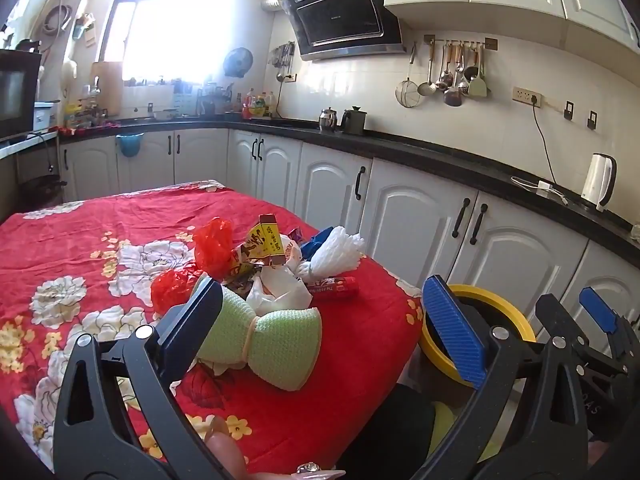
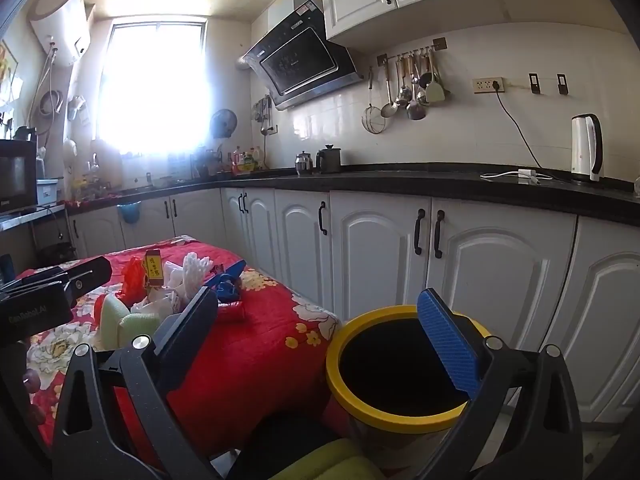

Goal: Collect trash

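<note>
A trash pile lies on the red floral tablecloth (image 1: 100, 232): red plastic bag (image 1: 212, 244), yellow carton (image 1: 264, 244), white foam net (image 1: 340, 252), red tube wrapper (image 1: 334, 286), white bag (image 1: 280, 288). Nearest me is a green cloth bundle (image 1: 280, 336). My left gripper (image 1: 322, 288) stands open over it, the left finger beside the bundle and the pads off it. A yellow-rimmed bin (image 2: 332, 364) with a dark inside stands beside the table's corner. My right gripper (image 2: 316, 308) hangs open above the bin's rim with nothing between its fingers.
White base cabinets (image 2: 380, 260) under a black counter (image 2: 400, 178) run close behind the bin and table. A white kettle (image 2: 586, 148) and two small pots (image 2: 320, 160) stand on the counter. The left gripper (image 2: 60, 280) shows at the right wrist view's left edge.
</note>
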`<action>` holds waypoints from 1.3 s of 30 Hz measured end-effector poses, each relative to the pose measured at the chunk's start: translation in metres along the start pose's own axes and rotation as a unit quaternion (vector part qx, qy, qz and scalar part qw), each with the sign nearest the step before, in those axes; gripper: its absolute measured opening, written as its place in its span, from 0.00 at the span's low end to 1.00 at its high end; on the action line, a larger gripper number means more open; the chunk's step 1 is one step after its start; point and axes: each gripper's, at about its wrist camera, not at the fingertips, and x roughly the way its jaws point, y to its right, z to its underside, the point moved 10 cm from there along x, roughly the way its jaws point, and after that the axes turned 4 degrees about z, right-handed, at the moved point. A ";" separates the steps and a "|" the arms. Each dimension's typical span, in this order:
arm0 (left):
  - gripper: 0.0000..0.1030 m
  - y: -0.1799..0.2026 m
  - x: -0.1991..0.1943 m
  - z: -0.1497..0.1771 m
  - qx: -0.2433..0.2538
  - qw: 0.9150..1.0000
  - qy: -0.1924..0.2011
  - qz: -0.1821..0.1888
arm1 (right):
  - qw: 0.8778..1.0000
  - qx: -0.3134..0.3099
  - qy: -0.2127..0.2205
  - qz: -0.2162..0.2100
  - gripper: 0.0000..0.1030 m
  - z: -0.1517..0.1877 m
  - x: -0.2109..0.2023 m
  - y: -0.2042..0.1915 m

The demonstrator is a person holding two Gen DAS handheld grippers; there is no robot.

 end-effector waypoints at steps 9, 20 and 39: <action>0.90 -0.004 -0.003 -0.003 -0.002 1.000 0.006 0.000 | 1.000 0.000 -0.001 0.000 0.94 -0.001 0.001 0.001; 0.90 -0.003 -0.003 -0.003 -0.001 1.000 0.007 -0.001 | 1.000 0.001 0.000 0.000 0.94 -0.001 0.000 0.001; 0.90 -0.004 -0.003 -0.003 0.000 1.000 0.005 -0.003 | 1.000 0.000 -0.002 -0.001 0.94 0.001 0.001 0.000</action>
